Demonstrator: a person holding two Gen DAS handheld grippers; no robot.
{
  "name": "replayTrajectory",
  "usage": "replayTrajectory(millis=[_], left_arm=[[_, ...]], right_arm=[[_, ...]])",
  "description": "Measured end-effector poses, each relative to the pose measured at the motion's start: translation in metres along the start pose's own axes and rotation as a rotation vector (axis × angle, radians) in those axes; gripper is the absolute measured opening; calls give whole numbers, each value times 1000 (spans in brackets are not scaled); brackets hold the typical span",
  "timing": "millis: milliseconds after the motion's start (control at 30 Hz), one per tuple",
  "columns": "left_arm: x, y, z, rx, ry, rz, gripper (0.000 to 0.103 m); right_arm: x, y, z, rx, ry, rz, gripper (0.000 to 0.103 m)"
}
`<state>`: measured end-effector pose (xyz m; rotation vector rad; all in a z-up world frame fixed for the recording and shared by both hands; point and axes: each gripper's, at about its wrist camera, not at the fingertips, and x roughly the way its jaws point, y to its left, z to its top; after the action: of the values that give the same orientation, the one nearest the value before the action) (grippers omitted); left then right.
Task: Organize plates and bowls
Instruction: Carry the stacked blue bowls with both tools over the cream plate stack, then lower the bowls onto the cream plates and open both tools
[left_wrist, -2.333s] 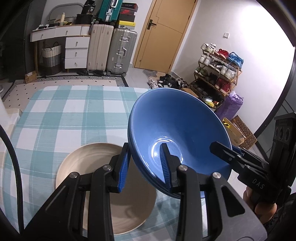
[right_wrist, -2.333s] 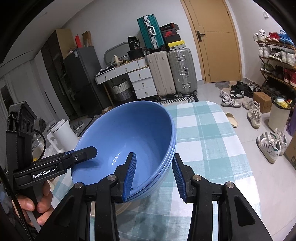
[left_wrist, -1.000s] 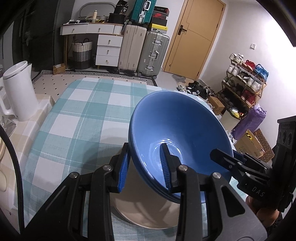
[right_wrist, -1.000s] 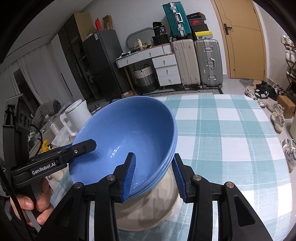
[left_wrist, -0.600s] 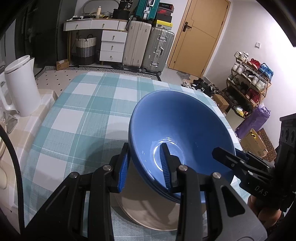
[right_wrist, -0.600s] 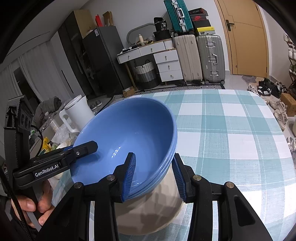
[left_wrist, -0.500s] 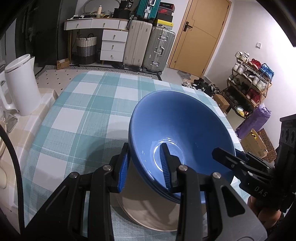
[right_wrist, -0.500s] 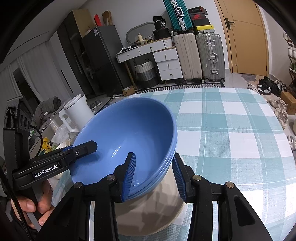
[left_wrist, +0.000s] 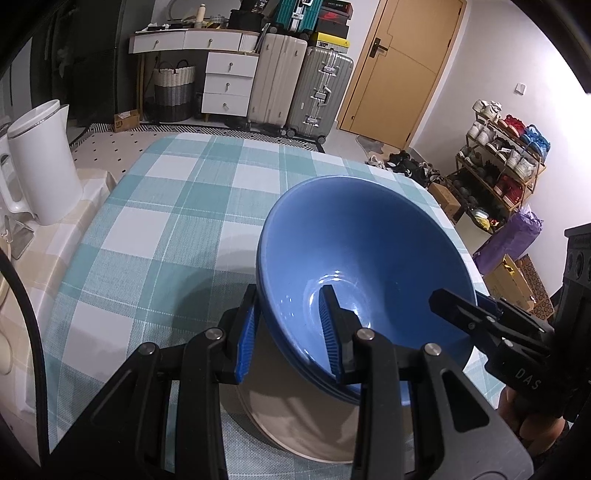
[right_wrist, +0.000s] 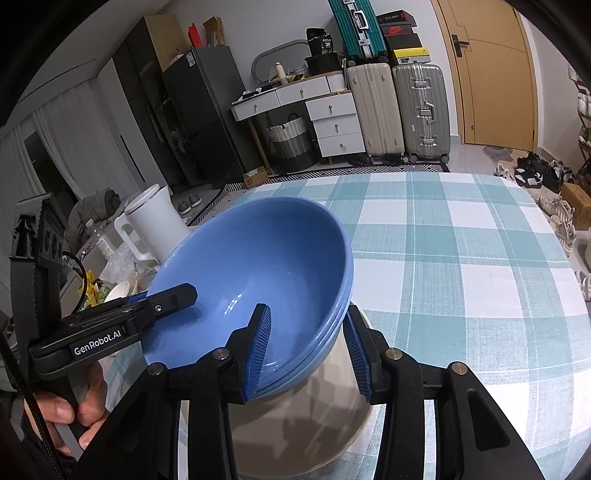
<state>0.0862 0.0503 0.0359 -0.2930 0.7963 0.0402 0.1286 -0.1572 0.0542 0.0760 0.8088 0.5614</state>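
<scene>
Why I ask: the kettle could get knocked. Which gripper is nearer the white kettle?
Left. The left gripper clamps the blue bowls at the rim nearest the white kettle; the right gripper clamps the far rim.

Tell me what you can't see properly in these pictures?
- Both views: the blue bowls hide most of the beige plate, so whether they touch it is unclear.
- Right wrist view: the plate's near edge sits behind the right gripper.
- Left wrist view: the left gripper covers the bowls' near rim.

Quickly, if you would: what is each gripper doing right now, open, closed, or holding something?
Left gripper: closed on the rim of the stacked blue bowls.
Right gripper: closed on the opposite rim of the same bowls, above the beige plate.
</scene>
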Motion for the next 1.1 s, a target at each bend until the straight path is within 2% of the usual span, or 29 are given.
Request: replayTrajectory(millis=[767,867,967,1067,1100], left_arm=[[-4,1,0,24,-6,-1,30],[-10,-1,2,52,-26,1,35],[-19,-1,3,74,-55,5,47],[-31,0,3,97,-90,-25,59],[-35,0,2,105,-102,-30,66]], right_arm=[[0,-2,4,0,3,4,42],[-2,-2,5,-11,-6,-2,42],[-7,-2,8,-33,-25,-11,42],[-12,-3,9,-48,-39,-13,50],[-14,-3,9,-56,-43,-16,50]])
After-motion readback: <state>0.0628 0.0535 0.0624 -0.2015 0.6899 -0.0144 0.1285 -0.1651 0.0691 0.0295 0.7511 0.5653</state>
